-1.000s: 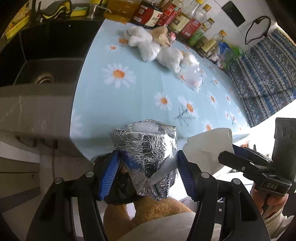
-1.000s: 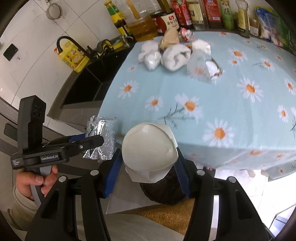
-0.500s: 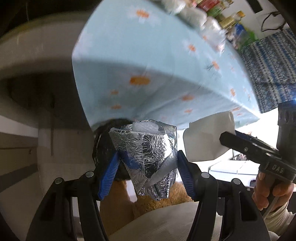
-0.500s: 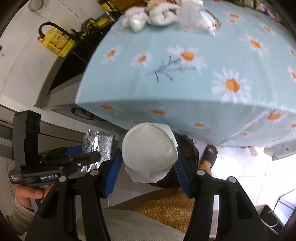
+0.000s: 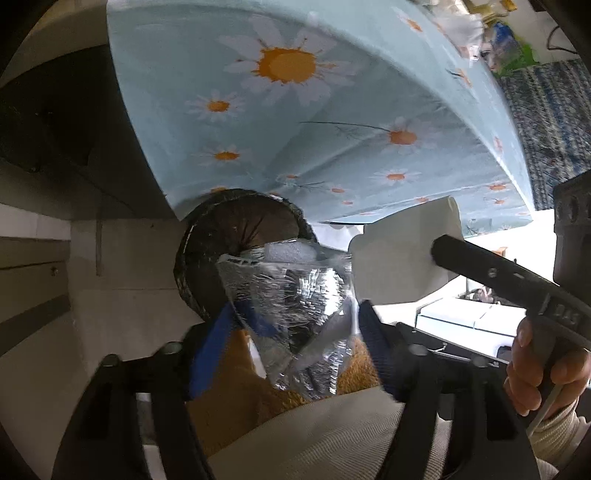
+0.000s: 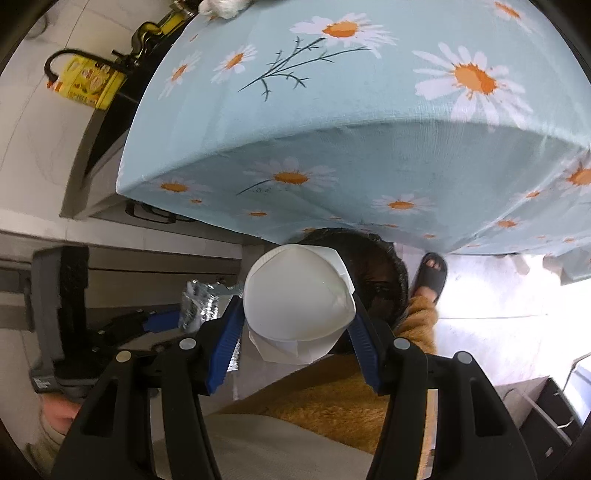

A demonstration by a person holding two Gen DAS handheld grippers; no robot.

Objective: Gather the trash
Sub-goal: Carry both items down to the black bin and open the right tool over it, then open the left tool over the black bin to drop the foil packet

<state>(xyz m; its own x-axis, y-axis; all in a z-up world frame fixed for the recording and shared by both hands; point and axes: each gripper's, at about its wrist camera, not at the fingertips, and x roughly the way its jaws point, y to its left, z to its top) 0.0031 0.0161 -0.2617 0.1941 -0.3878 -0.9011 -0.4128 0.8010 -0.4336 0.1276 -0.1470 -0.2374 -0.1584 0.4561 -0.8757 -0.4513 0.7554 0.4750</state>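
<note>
Two pieces of trash are in hand, one per claw, and I judge neither is yet dropped.

Left claw [image 5: 295, 325]: blue ribbed pads closed on a crumpled foil wrapper [image 5: 291, 295] at centre frame. Wrapper is silver, creased all over, folded to a rough wedge, with a white strip showing at its top edge.

Right claw [image 6: 295, 328]: pads closed against a white paper cup [image 6: 297, 306] at centre frame. Cup is smooth, matte, dome-like from this angle, with a folded paper seam along its lower edge. In the left wrist view the same cup sits right of centre, just beside the foil.

Bin [image 5: 240, 236]: dark, round, wrinkled black liner, standing on the floor directly beyond both claws, part-tucked under the cloth's hanging edge. Both pieces hover at or near its mouth; whether they are squarely over the opening I cannot tell.

Bench cloth [image 6: 369, 110]: pale blue fabric printed with white-and-orange daisies, draped over the bench edge, filling the upper half of both views.

More trash [image 6: 221, 4]: a white crumpled lump shows on the bench at the top edge of the right wrist view, so collecting is, I judge, only partly done.

Also noted: sandalled foot [image 6: 432, 277] right of the bin; yellow can [image 6: 88, 79] at upper left.
</note>
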